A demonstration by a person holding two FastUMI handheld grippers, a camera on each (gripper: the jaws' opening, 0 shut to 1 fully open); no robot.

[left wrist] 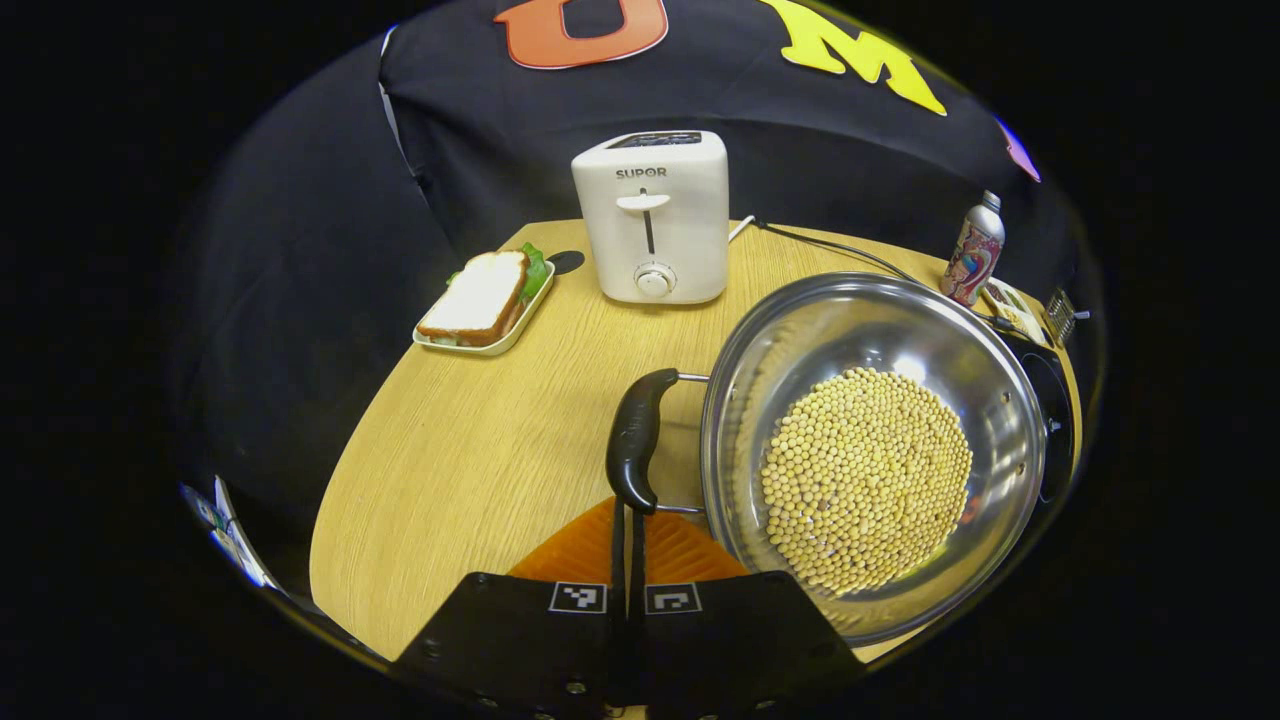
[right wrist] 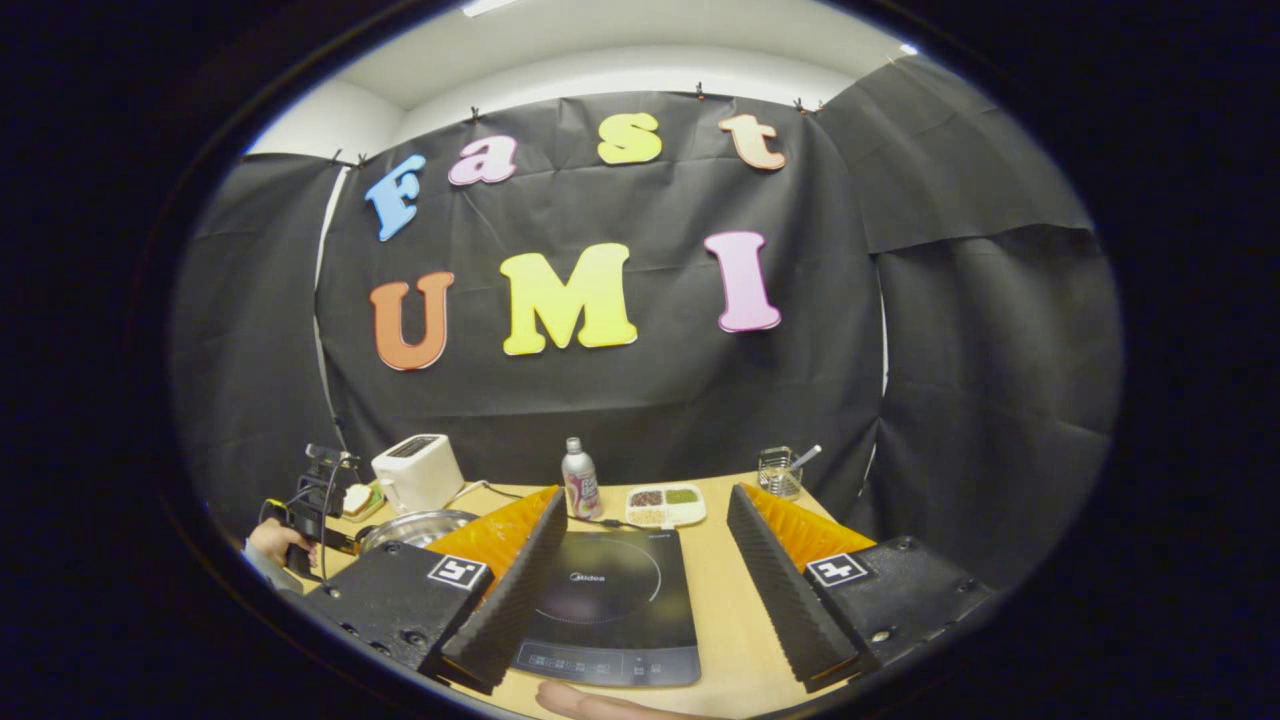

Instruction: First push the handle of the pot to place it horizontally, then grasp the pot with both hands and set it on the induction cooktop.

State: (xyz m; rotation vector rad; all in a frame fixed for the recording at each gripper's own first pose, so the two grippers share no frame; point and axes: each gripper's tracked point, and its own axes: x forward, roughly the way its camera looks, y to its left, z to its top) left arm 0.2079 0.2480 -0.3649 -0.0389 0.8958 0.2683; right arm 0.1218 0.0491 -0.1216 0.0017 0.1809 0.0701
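Observation:
A steel pot (left wrist: 870,340) filled with yellow beans sits on the wooden table (left wrist: 450,450). Its black handle (left wrist: 635,440) is on the pot's left side. My left gripper (left wrist: 628,515) is shut, with its tips touching the near end of the handle and nothing between the fingers. In the right gripper view, my right gripper (right wrist: 645,497) hangs open above the black induction cooktop (right wrist: 600,590). The pot (right wrist: 415,525) lies left of the cooktop, and a hand holds the left gripper (right wrist: 305,520) beside it.
A white toaster (left wrist: 655,215) and a sandwich on a tray (left wrist: 485,300) stand behind the pot. A bottle (right wrist: 578,480), a divided dish of grains (right wrist: 665,505) and a glass holder (right wrist: 780,470) line the back edge behind the cooktop. The cooktop's edge (left wrist: 1055,420) shows past the pot.

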